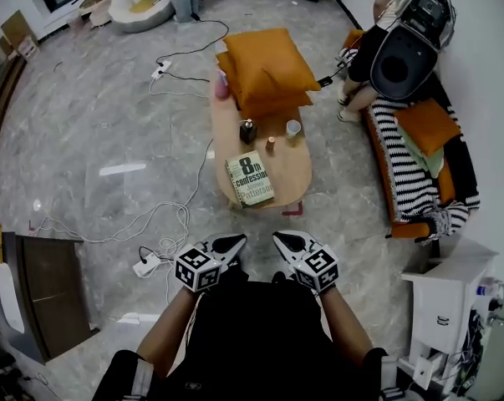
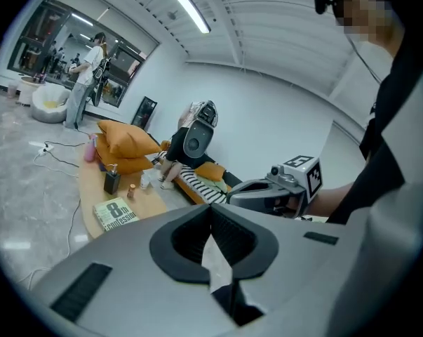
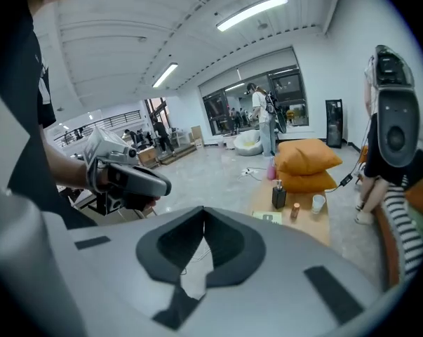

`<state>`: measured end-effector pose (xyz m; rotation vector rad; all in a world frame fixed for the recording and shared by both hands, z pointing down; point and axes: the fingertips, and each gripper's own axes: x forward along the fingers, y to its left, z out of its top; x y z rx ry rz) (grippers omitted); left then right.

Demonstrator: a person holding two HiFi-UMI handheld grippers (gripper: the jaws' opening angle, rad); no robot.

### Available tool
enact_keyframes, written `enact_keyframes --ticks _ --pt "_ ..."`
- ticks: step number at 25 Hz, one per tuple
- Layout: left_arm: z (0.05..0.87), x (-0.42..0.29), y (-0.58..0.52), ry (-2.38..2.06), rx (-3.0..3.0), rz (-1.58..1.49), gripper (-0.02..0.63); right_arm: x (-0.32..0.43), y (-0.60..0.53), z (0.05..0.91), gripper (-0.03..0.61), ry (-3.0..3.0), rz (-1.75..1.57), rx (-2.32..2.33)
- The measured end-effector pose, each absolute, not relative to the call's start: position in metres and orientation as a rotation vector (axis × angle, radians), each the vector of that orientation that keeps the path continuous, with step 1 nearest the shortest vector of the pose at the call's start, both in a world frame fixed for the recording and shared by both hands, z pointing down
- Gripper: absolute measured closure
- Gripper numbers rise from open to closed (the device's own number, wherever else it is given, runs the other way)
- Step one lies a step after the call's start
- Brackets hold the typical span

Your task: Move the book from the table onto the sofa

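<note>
The book point(image 1: 250, 179), pale green with "8th confession" on its cover, lies flat at the near end of the oval wooden table point(image 1: 292, 184). It also shows in the left gripper view point(image 2: 115, 213) and, partly hidden behind the jaws, in the right gripper view point(image 3: 269, 217). The striped sofa point(image 1: 404, 172) stands right of the table. Both grippers hang close to my body, short of the table. My left gripper point(image 1: 233, 242) point(image 2: 211, 208) is shut and empty. My right gripper point(image 1: 283, 240) point(image 3: 203, 210) is shut and empty too.
On the table stand two stacked orange cushions point(image 1: 268, 69), a dark pump bottle point(image 1: 248, 130), a small brown bottle point(image 1: 271, 144) and a white cup point(image 1: 293, 128). A person point(image 1: 377, 53) sits at the sofa's far end. Cables and a power strip point(image 1: 147, 264) lie on the floor at left. A white cabinet point(image 1: 448, 307) stands at right.
</note>
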<state>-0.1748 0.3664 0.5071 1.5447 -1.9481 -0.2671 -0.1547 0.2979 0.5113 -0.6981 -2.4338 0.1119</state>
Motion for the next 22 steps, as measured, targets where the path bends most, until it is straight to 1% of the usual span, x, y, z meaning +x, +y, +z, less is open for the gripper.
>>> enact_keyframes --ticks 10,15,22 --pt "0.519 -0.207 0.385 -1.901 1.535 -0.316 0.603 -0.171 0.314 0.525 0.569 -2.415 0.136 -0.622" --pt "0.53 -0.215 0.392 -1.898 1.457 -0.355 0.603 -0.191 0.308 0.531 0.569 -2.396 0.159 -0.647" --pt "0.568 -0.237 0.396 -1.912 1.283 -0.417 0.603 -0.231 0.291 0.566 0.569 -2.313 0.186 -0.712"
